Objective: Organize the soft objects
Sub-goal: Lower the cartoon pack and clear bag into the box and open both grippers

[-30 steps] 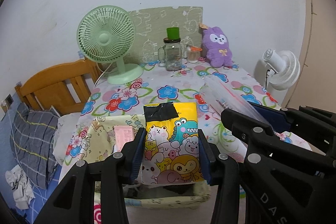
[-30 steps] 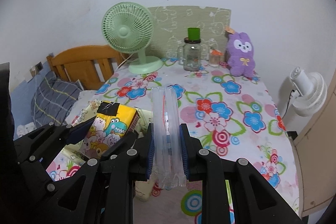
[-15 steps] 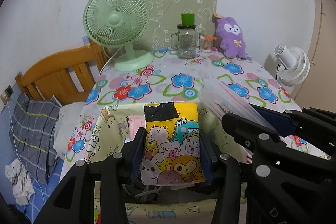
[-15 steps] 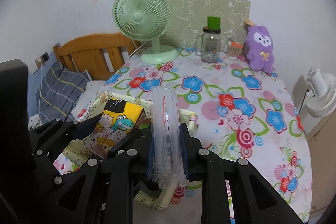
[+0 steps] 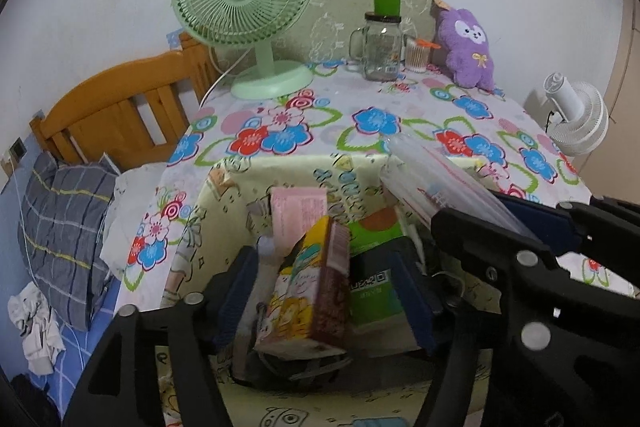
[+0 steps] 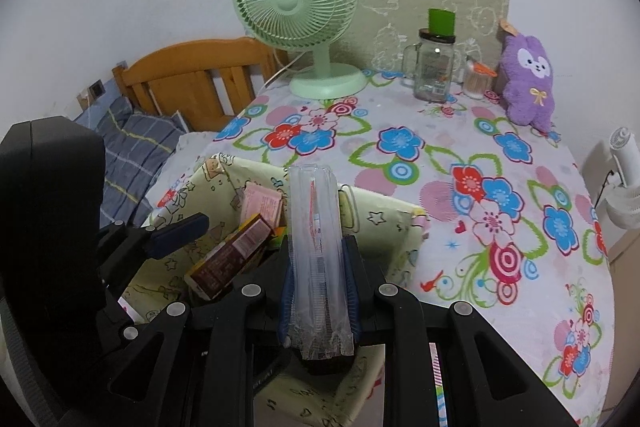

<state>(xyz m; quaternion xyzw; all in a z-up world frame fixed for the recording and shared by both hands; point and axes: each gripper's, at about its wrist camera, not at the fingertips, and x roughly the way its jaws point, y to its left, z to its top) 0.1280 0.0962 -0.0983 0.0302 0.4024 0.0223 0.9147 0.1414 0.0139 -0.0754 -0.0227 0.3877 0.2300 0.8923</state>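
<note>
— What has changed since a second ago?

— The left gripper [image 5: 324, 291] has let go: its jaws now stand apart, and the cartoon packet [image 5: 308, 291] tilts loose between them inside the fabric bin [image 5: 248, 183].

— And the other side?

— The right gripper [image 6: 318, 287] hangs level over the bin's near edge, jaws clamped on the clear plastic pack [image 6: 316, 247].

— Advice for the step?

— Lift the left gripper straight up, clear of the packet, then lower the clear pack beside the pink packet [image 5: 298, 207] before opening.
</note>
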